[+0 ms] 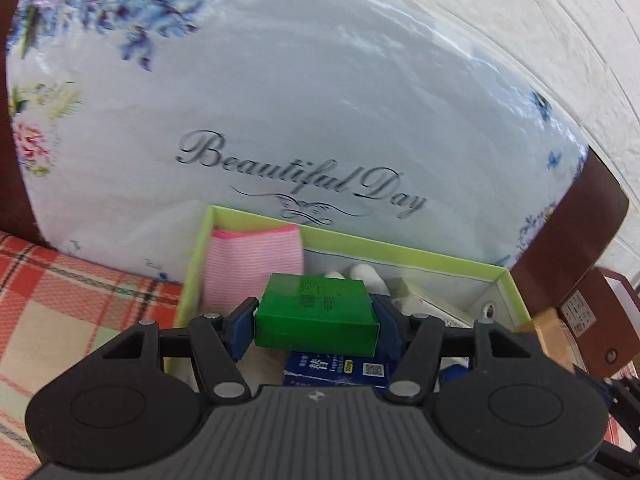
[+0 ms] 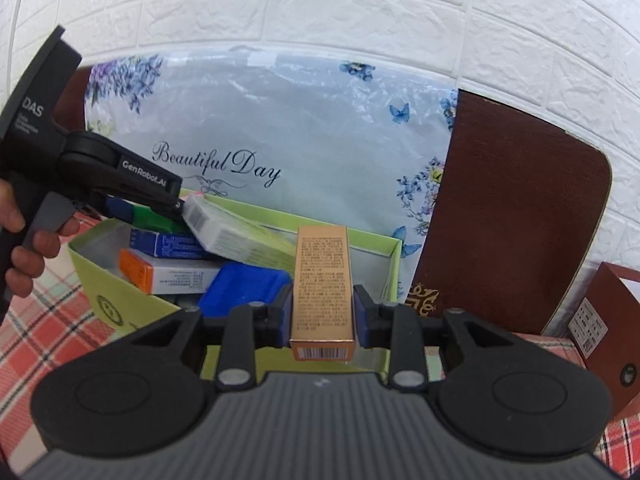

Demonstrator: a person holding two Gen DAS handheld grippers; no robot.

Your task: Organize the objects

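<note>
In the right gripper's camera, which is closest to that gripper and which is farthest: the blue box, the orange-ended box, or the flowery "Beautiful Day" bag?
From the right gripper:
1. Blue box, just left of its fingers, inside the green tray.
2. Orange-ended box, farther left in the tray.
3. Flowery bag, standing behind the tray against the wall.

Each tool is matte black plastic with a ribbed grey top plate, two round black hubs, silver pivot screws along angular linkage arms, and blue pads on the fingers: the left tool [image 1: 316,320] and the right tool [image 2: 322,316] match. Seen side-on, the left one carries white "DAS" and "GenRobot.AI" lettering and a grey trigger. A bare hand [image 2: 24,248] shows no sleeve.
</note>
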